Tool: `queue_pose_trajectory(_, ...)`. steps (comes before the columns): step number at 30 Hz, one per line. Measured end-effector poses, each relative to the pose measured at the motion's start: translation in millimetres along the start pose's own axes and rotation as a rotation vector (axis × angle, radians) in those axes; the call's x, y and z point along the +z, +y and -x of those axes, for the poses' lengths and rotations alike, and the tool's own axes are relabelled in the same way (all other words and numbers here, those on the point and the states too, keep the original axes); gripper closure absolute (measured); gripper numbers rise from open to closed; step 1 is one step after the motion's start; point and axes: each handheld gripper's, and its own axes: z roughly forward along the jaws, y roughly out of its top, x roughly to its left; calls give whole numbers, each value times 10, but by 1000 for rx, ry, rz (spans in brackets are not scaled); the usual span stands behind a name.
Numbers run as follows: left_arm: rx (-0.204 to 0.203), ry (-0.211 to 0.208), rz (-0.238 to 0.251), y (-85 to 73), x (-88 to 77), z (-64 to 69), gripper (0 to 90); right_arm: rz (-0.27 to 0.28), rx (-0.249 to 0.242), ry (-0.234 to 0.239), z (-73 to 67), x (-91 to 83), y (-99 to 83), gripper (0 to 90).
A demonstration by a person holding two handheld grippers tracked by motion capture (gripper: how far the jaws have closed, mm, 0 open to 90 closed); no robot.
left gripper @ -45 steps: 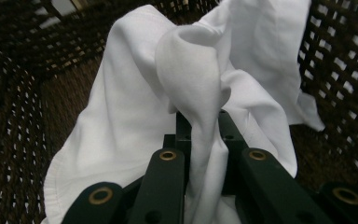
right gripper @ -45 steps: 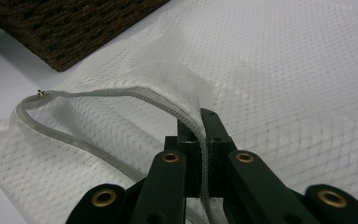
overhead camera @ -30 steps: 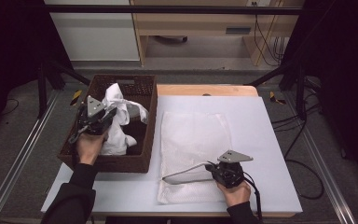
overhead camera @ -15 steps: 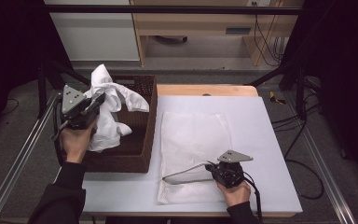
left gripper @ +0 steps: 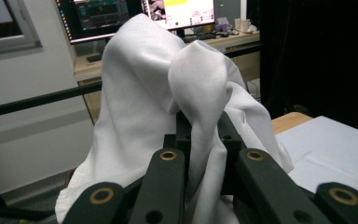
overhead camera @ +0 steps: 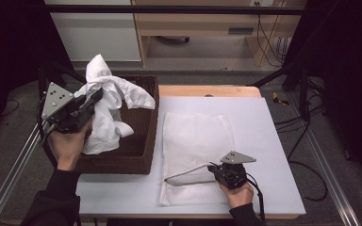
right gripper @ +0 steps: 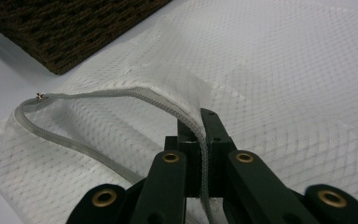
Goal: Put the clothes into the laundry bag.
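Holding a white cloth (overhead camera: 104, 106) above the wicker basket (overhead camera: 141, 150) in our left claw (overhead camera: 93, 100), we pinch the mesh bag's (overhead camera: 195, 141) zipper edge on the pale surface (overhead camera: 268, 141) with our right claw (overhead camera: 213, 168); monitors (left gripper: 135, 14) glow behind.

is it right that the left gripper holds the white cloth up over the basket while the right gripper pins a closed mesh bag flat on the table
Not quite. The mesh bag is open: the right gripper lifts its zipper edge, as the right gripper view shows. The left gripper does hold the white cloth over the basket.
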Motion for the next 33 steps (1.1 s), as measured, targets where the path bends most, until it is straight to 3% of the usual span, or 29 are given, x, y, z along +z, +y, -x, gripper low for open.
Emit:
queue_pose_trajectory(7,29,-59,34,72,-108,168,831,9,3,-12,4,-10,6,882)
queue_pose_trajectory(14,6,-145,48,117,-220,329,831,19,16,-10,16,-25,10,881)
queue_pose_trajectory(21,33,-210,64,162,-324,546,831,26,15,-21,50,-31,21,881)
queue_pose_trajectory(26,52,-266,65,141,-372,748,831,31,29,-22,85,-31,28,882)
queue_pose_trajectory(33,45,-343,66,59,-409,952,831,46,37,-34,154,-29,38,882)
